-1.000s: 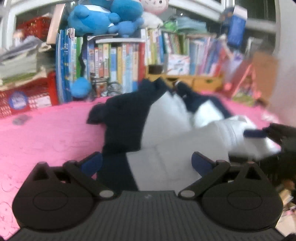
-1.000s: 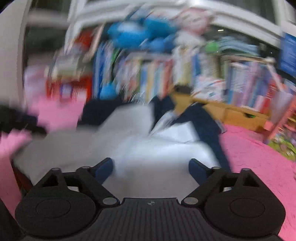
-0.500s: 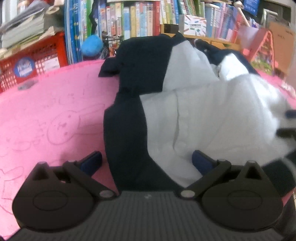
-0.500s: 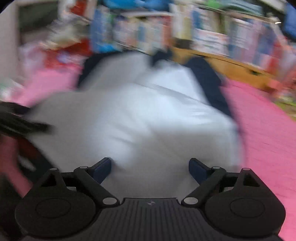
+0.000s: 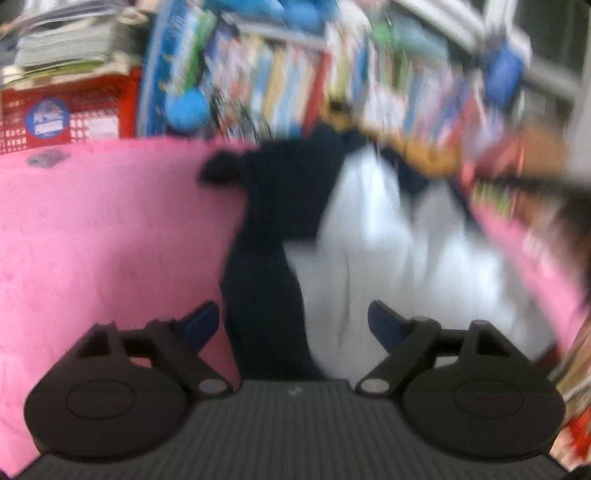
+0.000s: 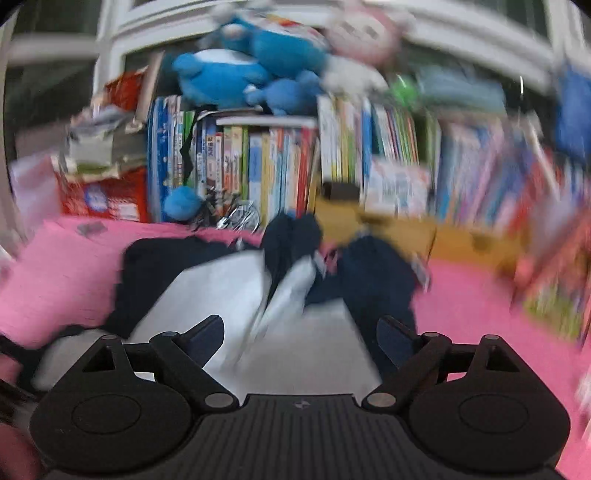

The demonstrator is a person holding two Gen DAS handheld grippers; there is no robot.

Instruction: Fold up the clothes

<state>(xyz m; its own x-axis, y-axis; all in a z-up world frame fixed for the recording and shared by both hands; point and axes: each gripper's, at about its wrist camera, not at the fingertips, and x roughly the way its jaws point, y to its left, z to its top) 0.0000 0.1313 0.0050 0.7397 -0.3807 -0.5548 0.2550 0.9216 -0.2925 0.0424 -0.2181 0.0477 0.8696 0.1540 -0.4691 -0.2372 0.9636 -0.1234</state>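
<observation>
both grippers stand with jaws apart and nothing pinched. left gripper [image 5: 293,325] hovers low over the near edge of the shirt [image 5: 388,258]; its jaws have just been closing a little, with cloth under the gap but neither blue pad pressing on it. right gripper [image 6: 301,336] has its jaws wide and about steady, with the pale cloth lying below the gap and not touched by the pads.

one shirt lies on the pink mat [image 5: 92,229], spread out and rumpled. its body is white or pale grey, and its sleeves and collar area are dark navy. in the left wrist view a navy sleeve runs down the left side of the white body toward the gripper, with a navy cuff sticking out toward the mat. in the right wrist view the white body lies in two folded panels with a crease between them, with navy parts at the far end and down the right side.

behind the mat stands one long row of books [image 6: 258,162], too many and too blurred to count. one red basket [image 5: 70,114] sits at the left with a round blue sticker whose writing cannot be read. two or three blue plush toys [image 6: 236,77] and one pink one [image 6: 364,31] lie on top of the books. one small blue ball [image 6: 181,203] hangs in front of the books. no writing is legible anywhere.
</observation>
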